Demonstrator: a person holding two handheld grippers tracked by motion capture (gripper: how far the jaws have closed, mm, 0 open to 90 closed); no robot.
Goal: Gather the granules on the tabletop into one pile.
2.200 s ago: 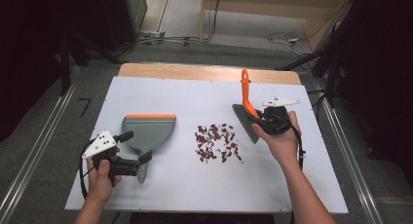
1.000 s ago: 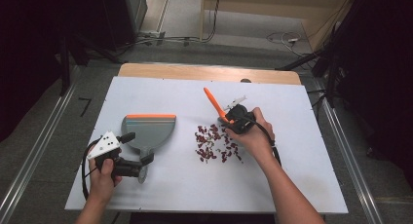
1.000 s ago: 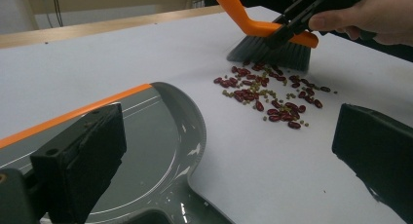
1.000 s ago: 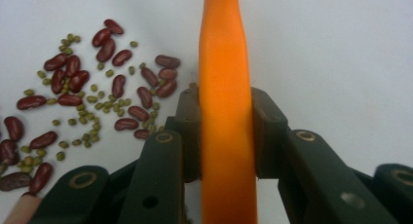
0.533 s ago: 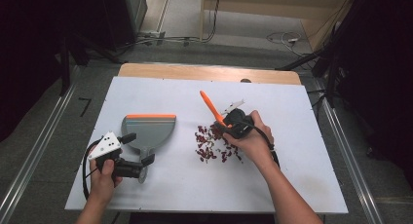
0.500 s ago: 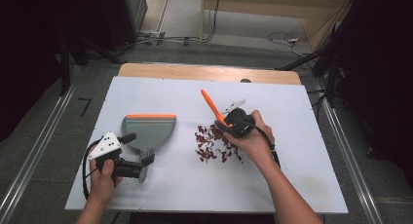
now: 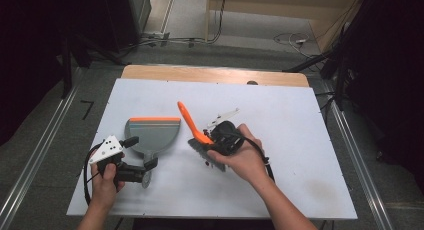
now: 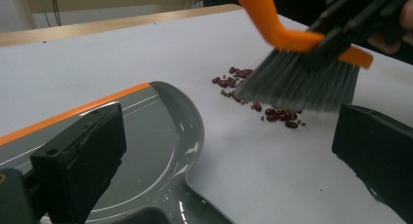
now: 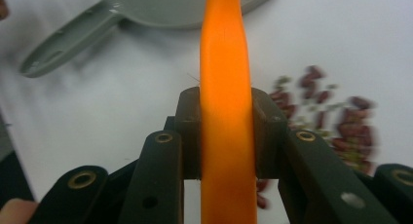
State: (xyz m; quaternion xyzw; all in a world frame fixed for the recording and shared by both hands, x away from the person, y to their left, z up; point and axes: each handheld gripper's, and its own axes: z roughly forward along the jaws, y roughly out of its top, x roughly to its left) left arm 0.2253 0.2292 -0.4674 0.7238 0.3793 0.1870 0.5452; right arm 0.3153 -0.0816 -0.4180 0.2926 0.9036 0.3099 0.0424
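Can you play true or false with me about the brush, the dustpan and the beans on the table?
1. The right claw is shut on the brush. True.
2. The beans are already in the dustpan. False: they lie on the table, beside the dustpan.
3. The brush handle is orange. True.
4. The left claw is squeezing the brush. False: its jaws stand apart over the dustpan's edge, and the brush is farther off.
5. The dustpan has an orange strip along its front edge. True.
6. The dustpan is upside down. False: its hollow side faces up.
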